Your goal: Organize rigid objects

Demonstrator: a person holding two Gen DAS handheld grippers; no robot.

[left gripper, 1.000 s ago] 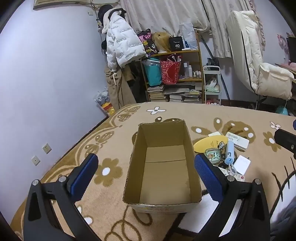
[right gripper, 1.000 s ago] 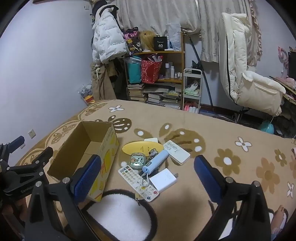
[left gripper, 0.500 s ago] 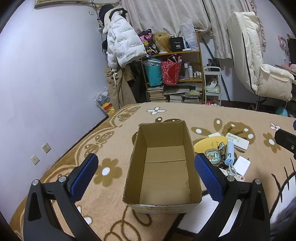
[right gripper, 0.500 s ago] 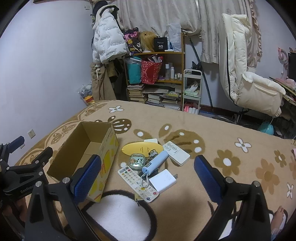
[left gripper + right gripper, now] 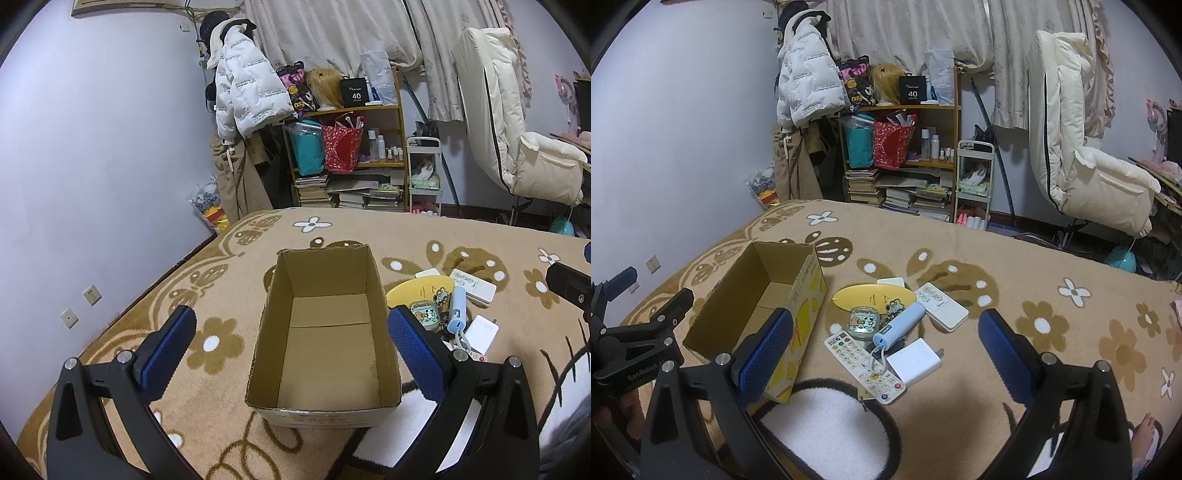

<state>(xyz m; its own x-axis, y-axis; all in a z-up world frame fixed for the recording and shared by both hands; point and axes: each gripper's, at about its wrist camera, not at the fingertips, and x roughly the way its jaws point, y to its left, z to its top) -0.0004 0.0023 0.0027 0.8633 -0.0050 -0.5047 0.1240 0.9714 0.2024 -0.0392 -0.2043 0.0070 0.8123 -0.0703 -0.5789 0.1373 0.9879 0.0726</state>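
Observation:
An empty open cardboard box (image 5: 325,339) lies on the patterned blanket, also in the right wrist view (image 5: 753,295). Right of it lies a pile: a yellow oval case (image 5: 871,297), a green cartoon case (image 5: 863,322), a blue cylinder (image 5: 899,325), a white button remote (image 5: 862,362), a white flat remote (image 5: 942,312) and a white charger (image 5: 914,360). My left gripper (image 5: 291,350) is open, empty, straddling the box's near end. My right gripper (image 5: 886,347) is open, empty, above the pile.
The bed's blanket (image 5: 1015,266) ends at the lilac wall on the left. A cluttered shelf (image 5: 905,147) with books, a hanging white jacket (image 5: 809,92) and a cream recliner (image 5: 1082,147) stand beyond the bed. A bare foot (image 5: 1145,435) shows at lower right.

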